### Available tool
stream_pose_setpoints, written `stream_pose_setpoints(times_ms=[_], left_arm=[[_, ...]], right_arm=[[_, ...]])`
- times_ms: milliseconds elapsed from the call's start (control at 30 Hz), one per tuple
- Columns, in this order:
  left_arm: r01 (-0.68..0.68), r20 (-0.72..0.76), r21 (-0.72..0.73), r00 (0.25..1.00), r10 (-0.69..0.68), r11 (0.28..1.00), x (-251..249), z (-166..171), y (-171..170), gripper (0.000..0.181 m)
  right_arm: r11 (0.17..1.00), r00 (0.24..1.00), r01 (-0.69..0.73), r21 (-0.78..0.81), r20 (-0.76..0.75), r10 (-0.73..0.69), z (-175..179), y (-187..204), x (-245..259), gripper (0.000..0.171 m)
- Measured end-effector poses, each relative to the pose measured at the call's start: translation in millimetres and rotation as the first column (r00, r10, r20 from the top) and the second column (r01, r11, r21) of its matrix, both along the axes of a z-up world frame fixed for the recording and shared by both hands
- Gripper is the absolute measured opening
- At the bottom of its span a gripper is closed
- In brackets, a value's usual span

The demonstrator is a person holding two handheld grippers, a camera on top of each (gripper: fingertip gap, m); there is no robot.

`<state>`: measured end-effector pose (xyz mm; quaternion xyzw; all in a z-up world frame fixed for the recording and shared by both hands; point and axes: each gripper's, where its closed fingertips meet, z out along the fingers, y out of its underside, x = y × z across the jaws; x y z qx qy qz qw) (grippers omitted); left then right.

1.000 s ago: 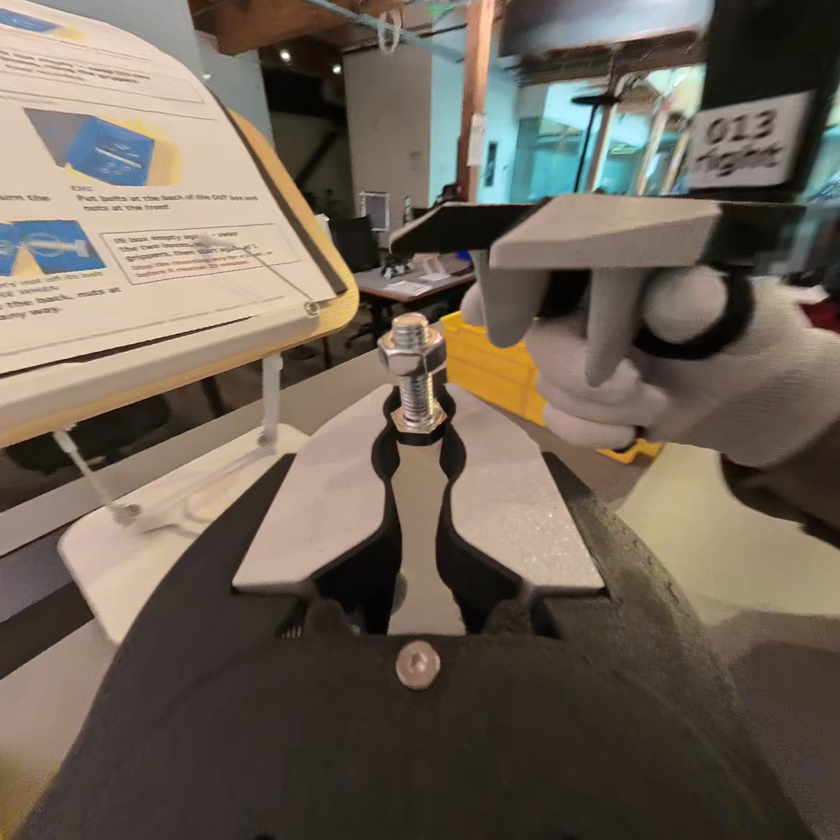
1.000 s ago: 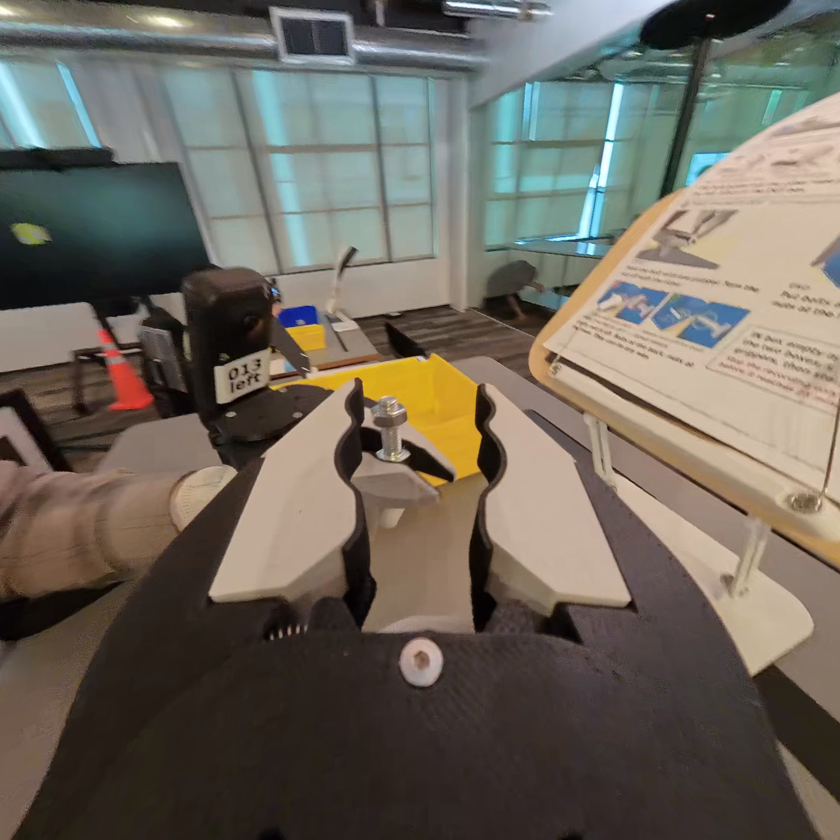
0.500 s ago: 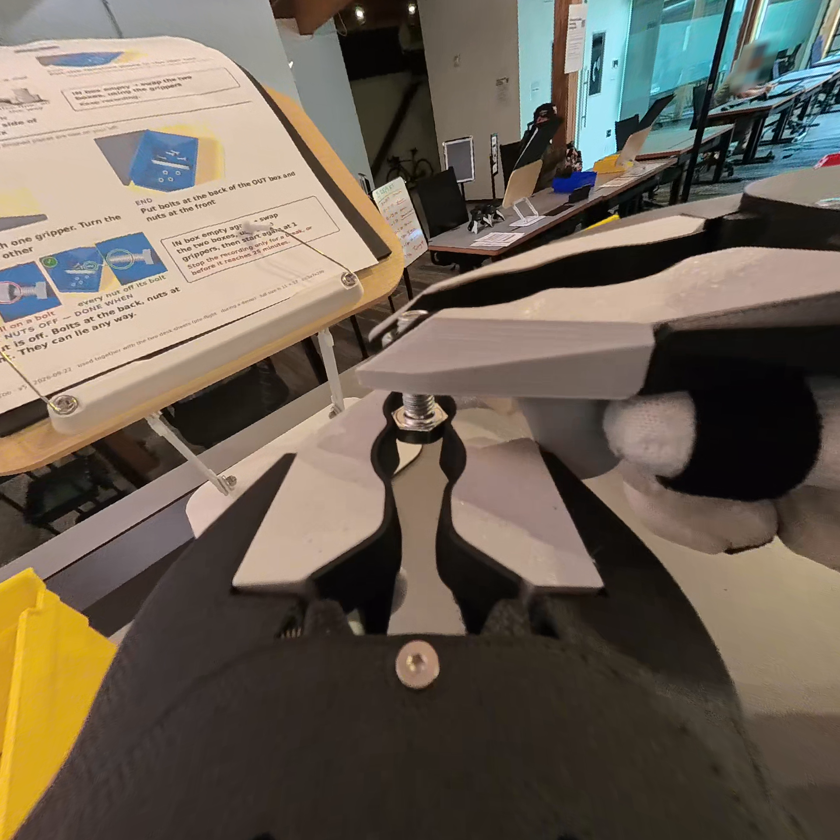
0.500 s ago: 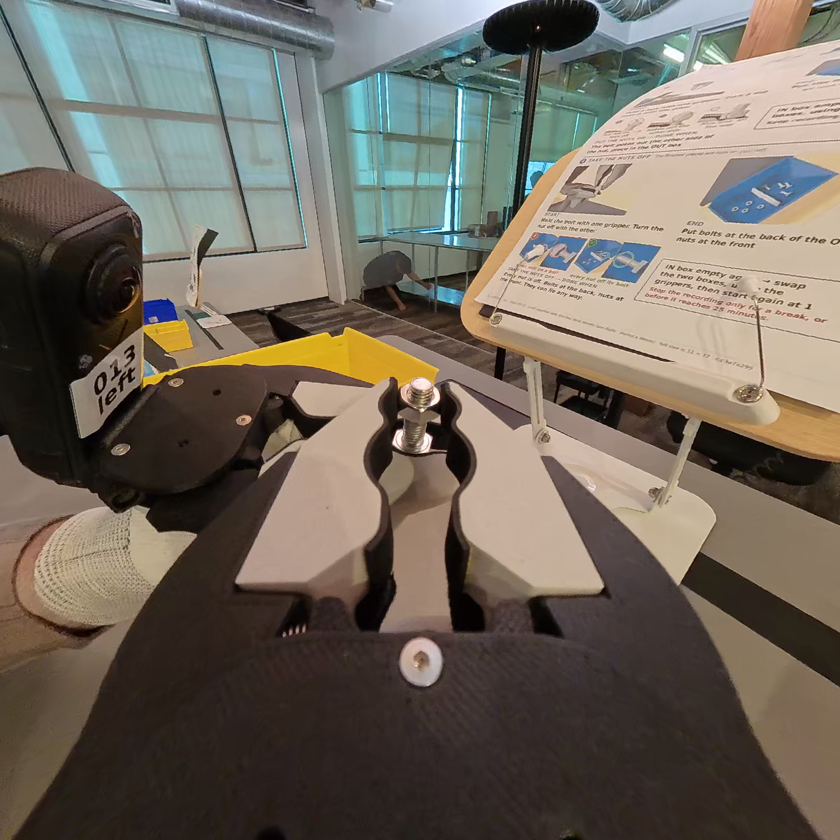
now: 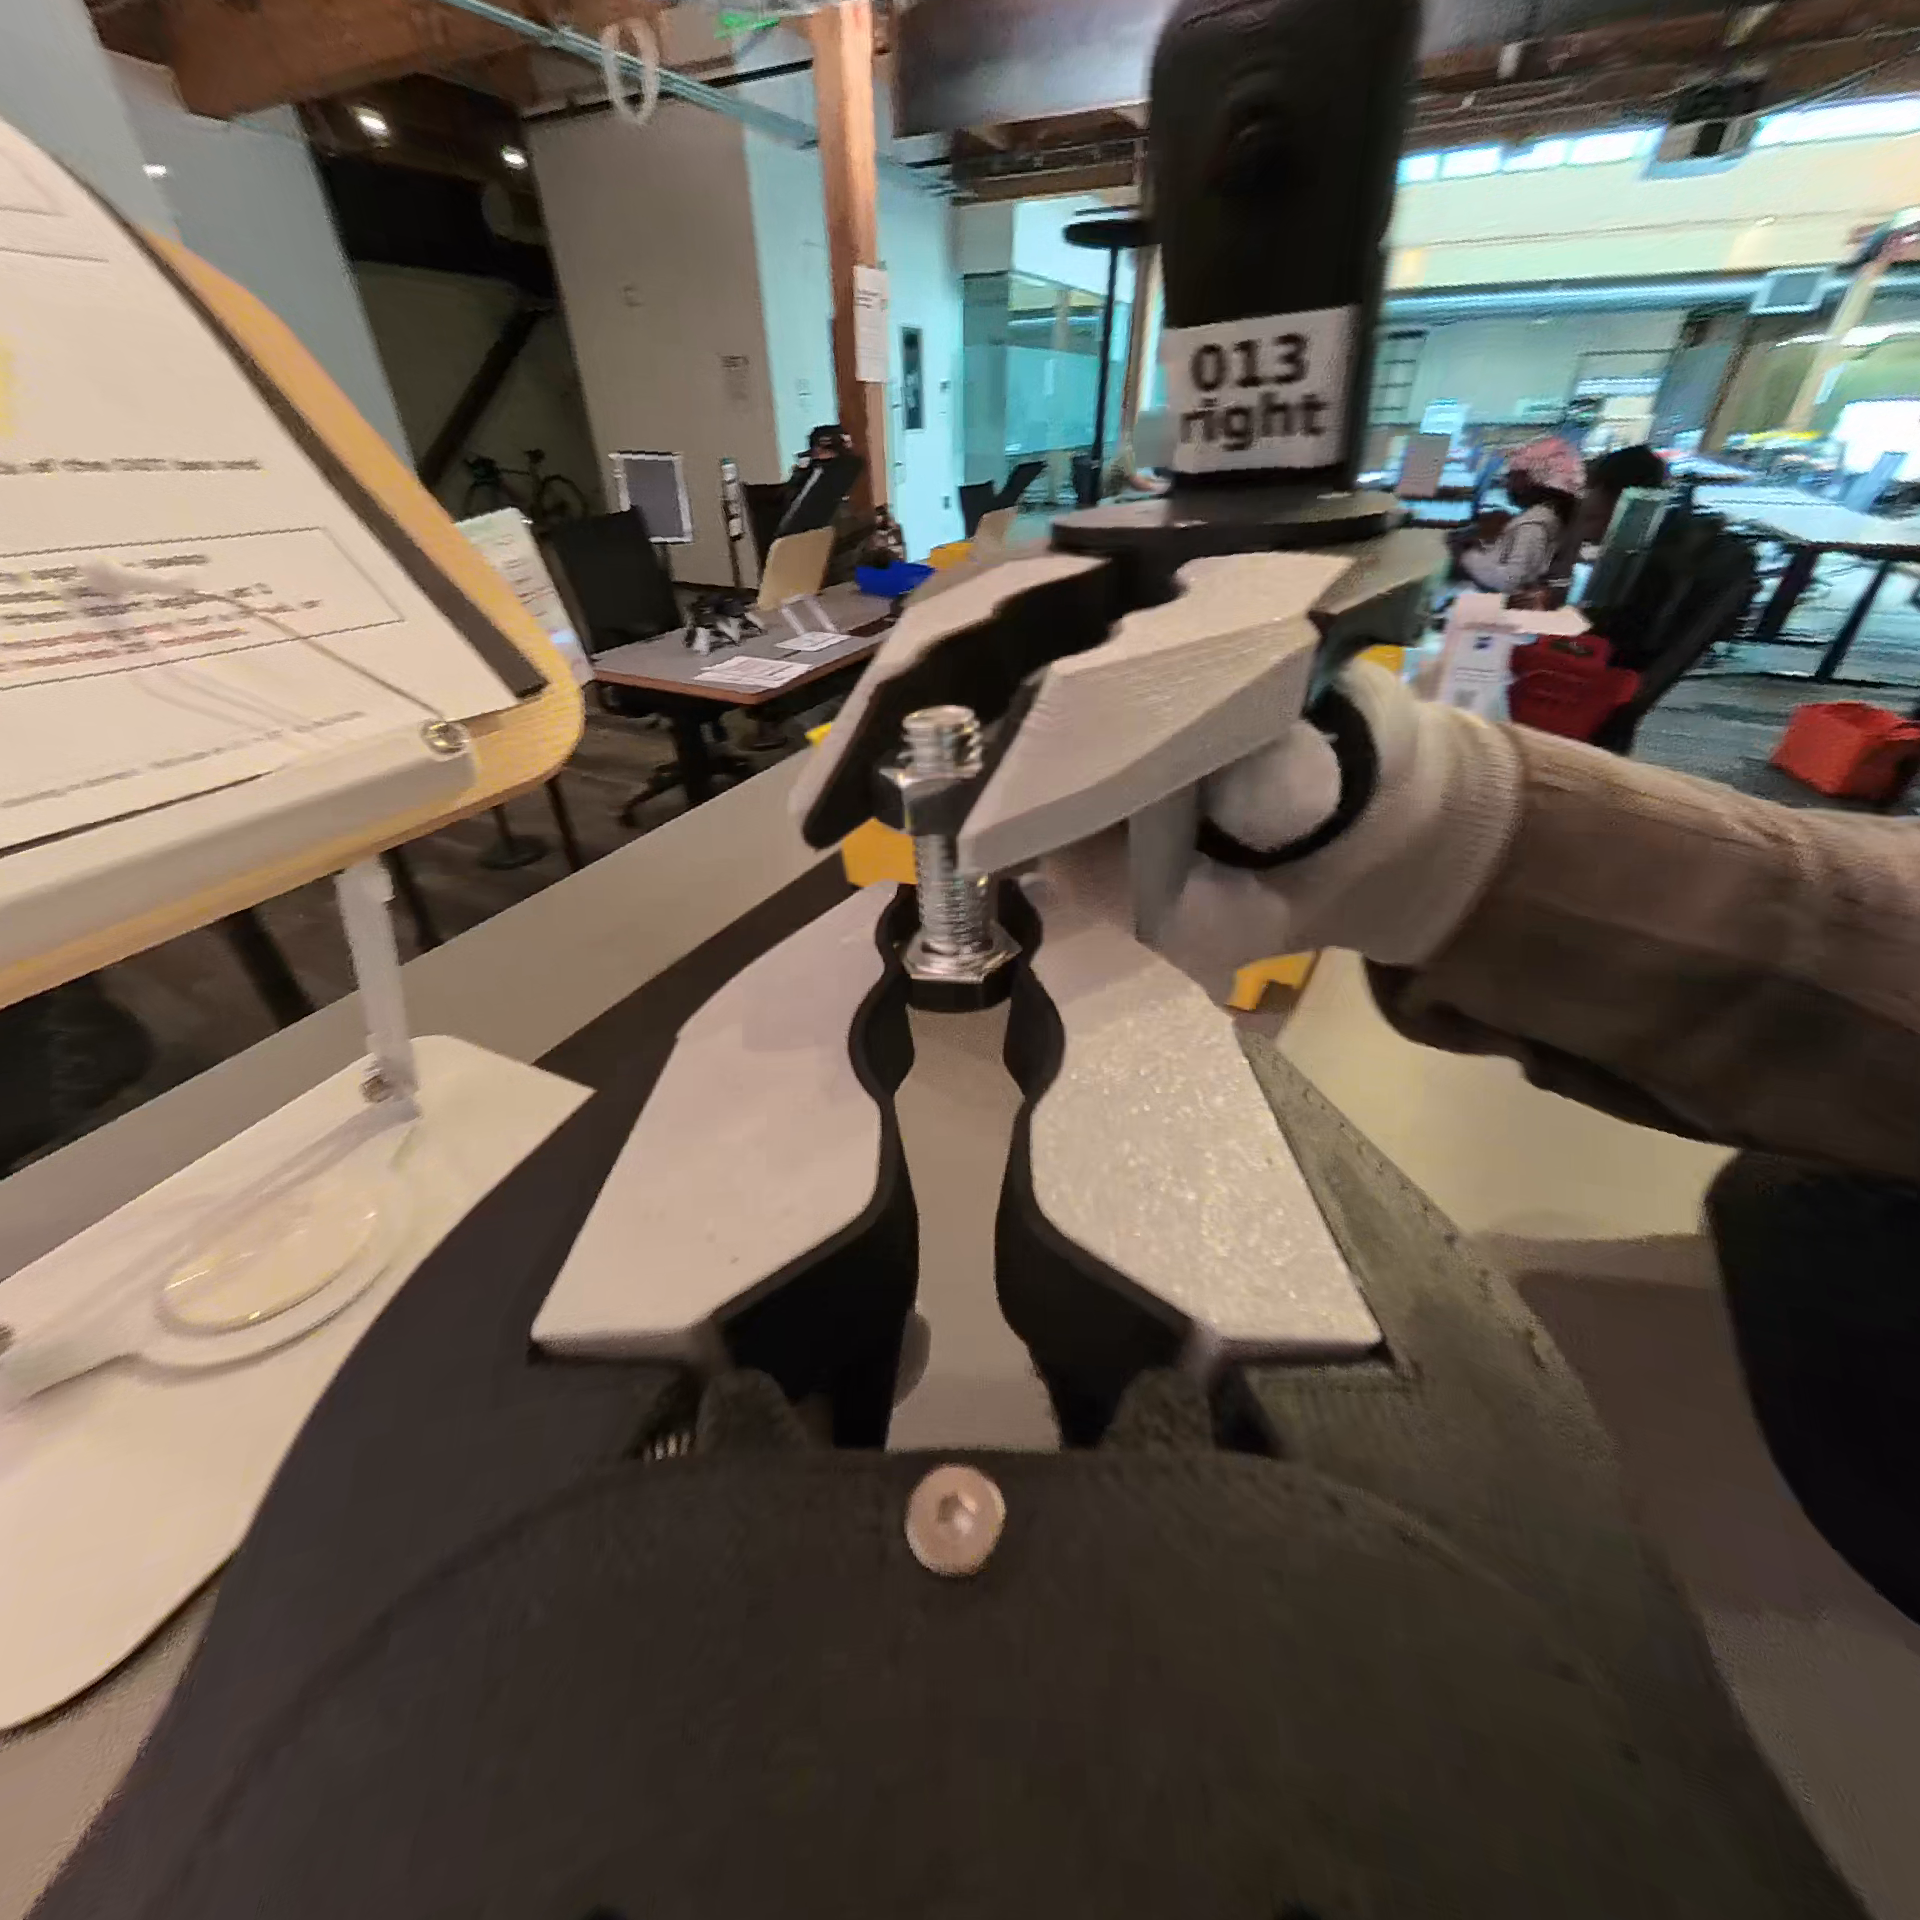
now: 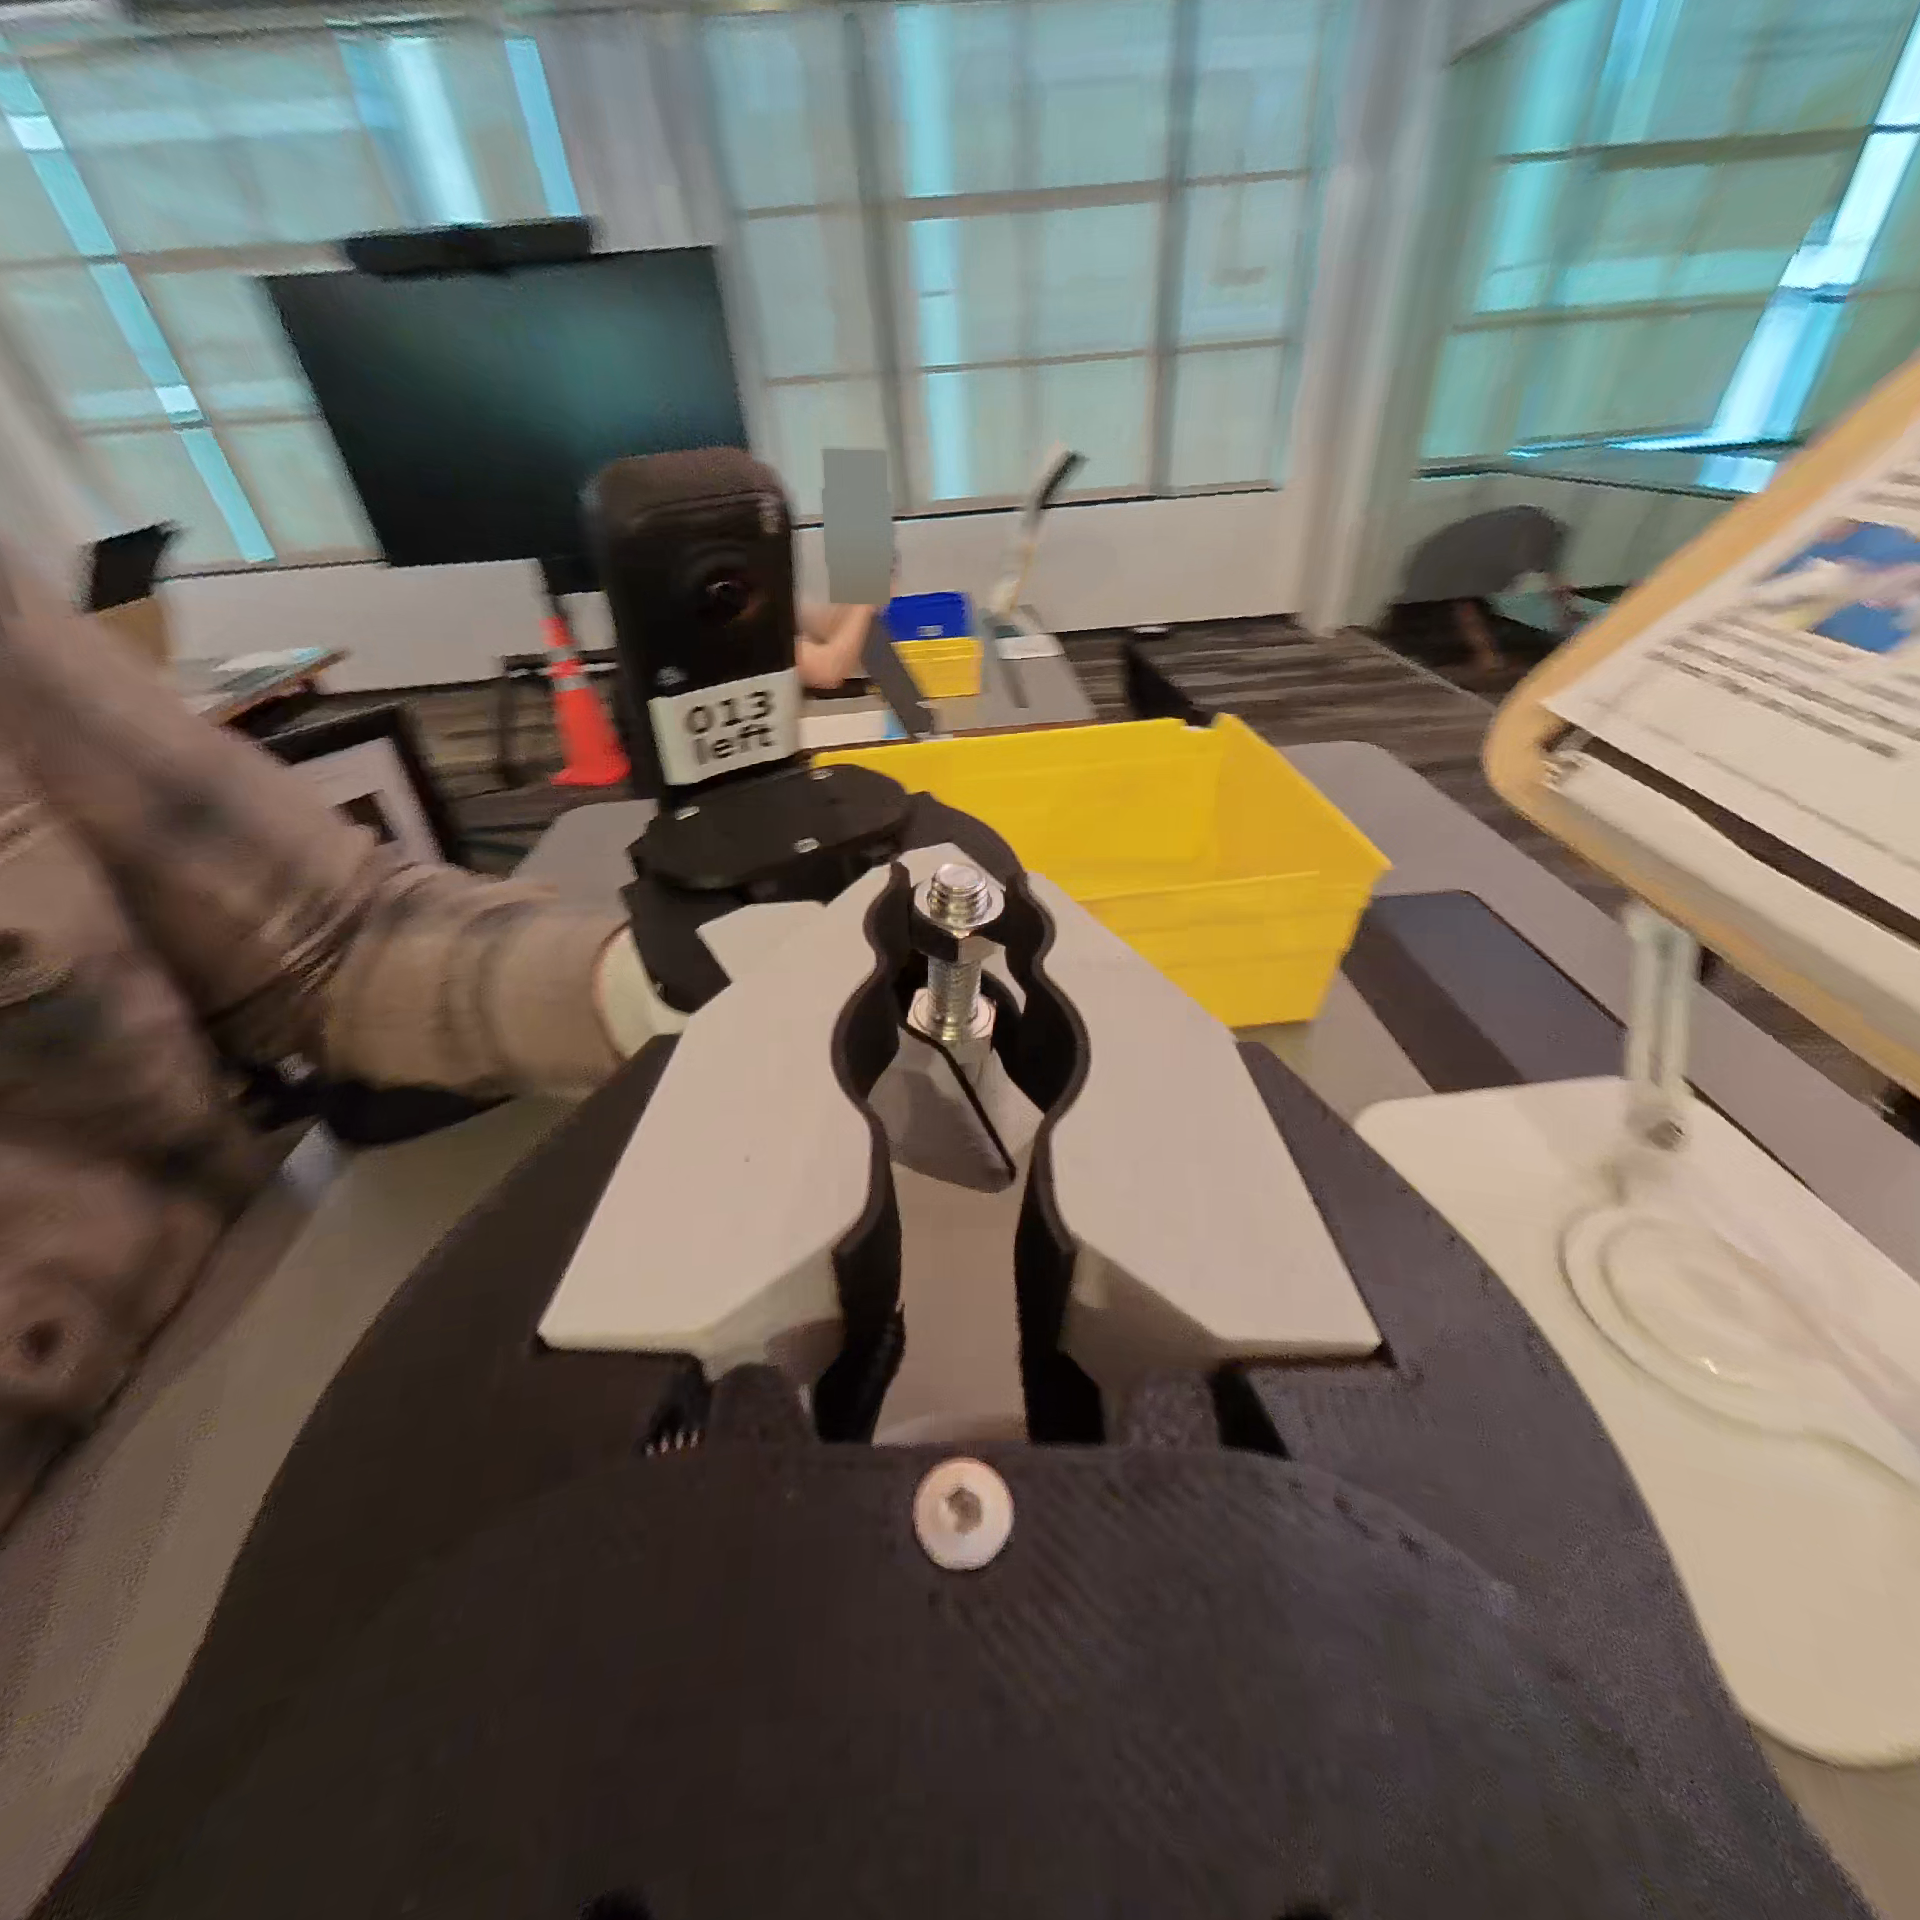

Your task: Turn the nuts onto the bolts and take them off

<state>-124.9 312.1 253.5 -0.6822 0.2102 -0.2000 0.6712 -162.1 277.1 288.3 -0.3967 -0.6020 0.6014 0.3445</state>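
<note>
A: Which way does the bolt (image 5: 945, 844) point?

B: Upright, threaded end up, held above the table (image 6: 1475, 940). Its hex head sits at the bottom, pinched between the left gripper (image 5: 951, 971) tips.

A: And the nut (image 5: 902, 795)?

B: Partway down the thread, clamped by the right gripper (image 6: 954, 940), which reaches in crosswise.

A: Anything unclear?

B: The head's underside is hidden by the fingers; the yellow bin (image 6: 1174, 831) behind is blurred

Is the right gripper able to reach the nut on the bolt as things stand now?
Probably yes: the right gripper already seems closed around the nut, while the left gripper holds the bolt by its head from below.
</note>
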Motion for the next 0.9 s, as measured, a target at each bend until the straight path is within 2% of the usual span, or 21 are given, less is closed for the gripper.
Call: stream_pose_setpoints(times_ms=[67, 133, 233, 333, 400, 433, 467, 533, 667, 767, 867, 900], left_arm=[[0.076, -0.026, -0.006, 0.997, -0.076, 0.997, 14, -2, -7, 0.014], [0.165, -0.006, -0.005, 0.986, -0.165, 0.986, 29, 0, -16, 0.014], [0.291, 0.016, -0.001, 0.956, -0.291, 0.957, 52, 3, -31, 0.015], [0.352, 0.034, -0.003, 0.935, -0.352, 0.936, 64, 5, -40, 0.014], [0.349, 0.038, -0.004, 0.937, -0.348, 0.937, 63, 6, -40, 0.014], [0.334, 0.043, -0.002, 0.942, -0.334, 0.942, 59, 6, -37, 0.015], [0.322, 0.049, -0.004, 0.946, -0.321, 0.947, 55, 6, -35, 0.015], [0.268, 0.032, -0.006, 0.963, -0.268, 0.963, 44, 5, -28, 0.015], [0.164, 0.005, -0.009, 0.986, -0.164, 0.986, 27, 4, -17, 0.015], [0.099, 0.004, -0.019, 0.995, -0.099, 0.995, 17, 2, -9, 0.015], [0.047, -0.026, -0.024, 0.999, -0.048, 0.999, 11, -3, -4, 0.015], [0.041, -0.030, -0.028, 0.999, -0.042, 0.999, 10, -4, -3, 0.014]], right_arm=[[0.984, 0.983, -0.180, -0.011, 0.044, 0.180, -1, -10, 12, 0.016], [0.932, 0.929, -0.362, -0.001, 0.077, 0.361, -1, -19, 27, 0.016], [0.799, 0.788, -0.600, -0.037, 0.146, 0.599, 1, -35, 49, 0.016], [0.675, 0.655, -0.733, -0.088, 0.177, 0.734, 2, -44, 61, 0.016], [0.657, 0.636, -0.748, -0.098, 0.176, 0.751, 3, -46, 59, 0.016], [0.685, 0.669, -0.725, -0.070, 0.167, 0.724, 3, -44, 54, 0.020], [0.733, 0.722, -0.680, -0.034, 0.145, 0.677, 5, -40, 46, 0.038], [0.828, 0.826, -0.560, 0.011, 0.086, 0.557, 14, -30, 33, 0.059], [0.981, 0.985, -0.175, 0.085, 0.017, 0.174, 21, 2, 9, 0.054], [0.994, 0.998, 0.065, 0.089, -0.016, -0.064, 19, 14, 7, 0.053], [0.960, 0.965, 0.260, 0.107, 0.000, -0.261, 4, 15, 7, 0.051], [0.950, 0.953, 0.301, 0.085, 0.004, -0.302, 1, 13, 7, 0.046]])
